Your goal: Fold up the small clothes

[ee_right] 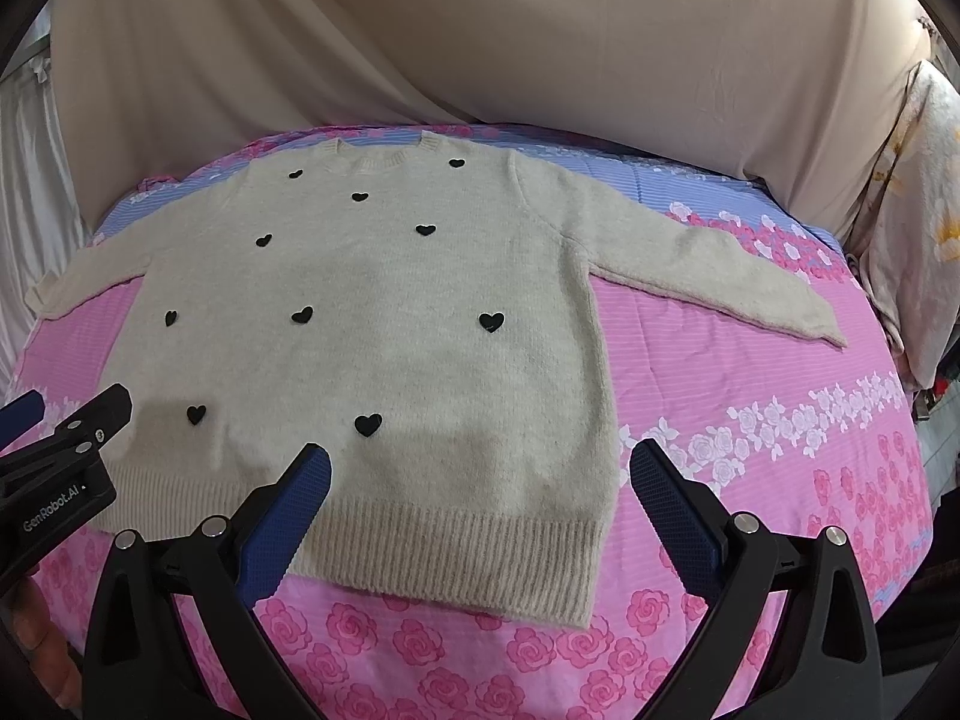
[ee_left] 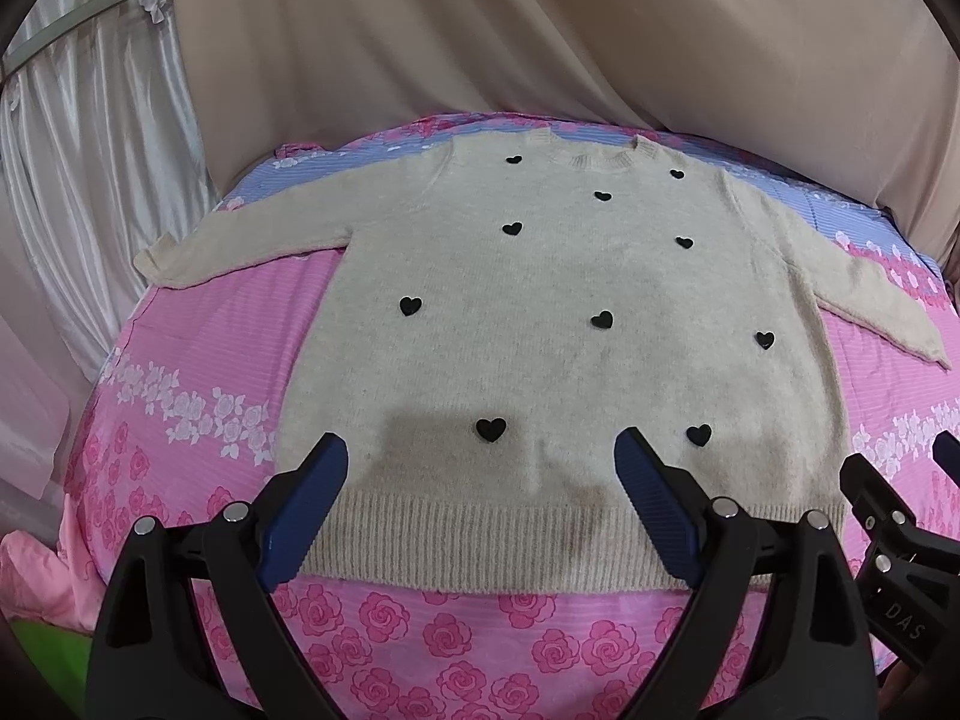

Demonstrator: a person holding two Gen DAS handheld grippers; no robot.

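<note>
A cream knitted sweater [ee_left: 540, 312] [ee_right: 372, 324] with small black hearts lies flat and face up on the pink rose-print sheet [ee_left: 198, 372] [ee_right: 750, 372], both sleeves spread sideways, ribbed hem nearest me. My left gripper [ee_left: 480, 456] hovers open above the hem's left half, nothing between its blue pads. My right gripper [ee_right: 480, 462] hovers open over the hem's right corner, also holding nothing. Each gripper shows at the edge of the other's view: the right gripper [ee_left: 900, 516] at the right edge, the left gripper [ee_right: 60, 450] at the left edge.
A beige draped cloth [ee_left: 540, 30] [ee_right: 480, 30] rises behind the bed. White satin curtains [ee_left: 90, 150] hang at the left. A floral cushion [ee_right: 918, 210] stands at the bed's right side. A blue-striped band of the sheet [ee_right: 690, 180] lies under the collar.
</note>
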